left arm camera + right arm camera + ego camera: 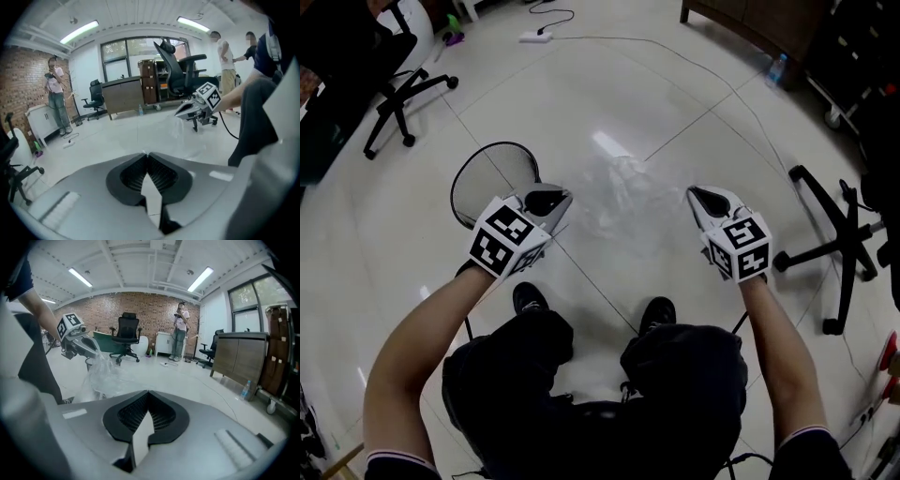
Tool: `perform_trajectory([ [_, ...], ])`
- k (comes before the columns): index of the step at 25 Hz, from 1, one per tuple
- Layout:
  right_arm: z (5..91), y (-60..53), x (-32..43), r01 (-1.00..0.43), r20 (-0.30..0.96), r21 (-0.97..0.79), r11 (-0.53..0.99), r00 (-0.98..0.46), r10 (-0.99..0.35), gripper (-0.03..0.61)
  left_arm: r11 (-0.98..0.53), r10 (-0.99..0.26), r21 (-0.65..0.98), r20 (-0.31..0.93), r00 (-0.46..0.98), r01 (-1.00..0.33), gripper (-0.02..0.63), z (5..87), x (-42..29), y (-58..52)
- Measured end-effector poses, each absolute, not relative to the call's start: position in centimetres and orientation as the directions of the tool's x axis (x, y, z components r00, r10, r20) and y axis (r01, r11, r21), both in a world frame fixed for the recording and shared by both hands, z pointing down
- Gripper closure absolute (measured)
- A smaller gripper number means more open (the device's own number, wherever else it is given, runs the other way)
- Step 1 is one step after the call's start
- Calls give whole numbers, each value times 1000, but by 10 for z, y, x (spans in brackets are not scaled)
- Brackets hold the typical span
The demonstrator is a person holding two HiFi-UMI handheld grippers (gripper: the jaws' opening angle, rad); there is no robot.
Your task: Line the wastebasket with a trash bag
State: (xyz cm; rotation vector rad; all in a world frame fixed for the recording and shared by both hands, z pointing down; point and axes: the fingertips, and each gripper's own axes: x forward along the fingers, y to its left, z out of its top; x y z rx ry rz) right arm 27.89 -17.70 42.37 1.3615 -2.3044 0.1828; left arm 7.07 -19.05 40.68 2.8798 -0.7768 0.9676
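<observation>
- Wastebasket [486, 186]: black mesh, upright on the tile floor, just left of and partly behind the left gripper.
- Left gripper [551, 201]: jaw tips closed together, pinching the left edge of the trash bag.
- Trash bag [623, 202]: clear film spread in the air between both grippers, beside the wastebasket, not in it.
- Right gripper [703, 199]: jaws closed, tips meeting on the bag's right edge.

The floor [675, 112] is viewed steeply from above in the head view. Each gripper view is aimed low along its jaws toward the other; the trash bag [623, 202], at 12 o'clock overhead, is shared.
</observation>
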Motion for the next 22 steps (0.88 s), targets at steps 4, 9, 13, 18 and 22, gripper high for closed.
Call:
perform_trajectory([
  [4,357,-178,264,-842,365,177,509,-424,-829,577,-839,-532,-191,482,696,-509,603,345,55,-189],
  [9,273,-183,243,-827,251,247,506,-449,-857,577,-767,-639,-232,366,677,-598,603,267,23,-195],
  [13,210,-180,224,-811,171,289,509,-480,-861,577,-709,-705,-267,305,641,-653,603,211,-7,-189],
  [18,144,-178,194,-788,91,334,516,-518,-850,577,-652,-756,-305,196,624,-694,603,144,-38,-178],
  [22,100,-178,158,-767,42,369,524,-550,-834,577,-619,-779,-324,132,614,-716,603,111,-69,-168],
])
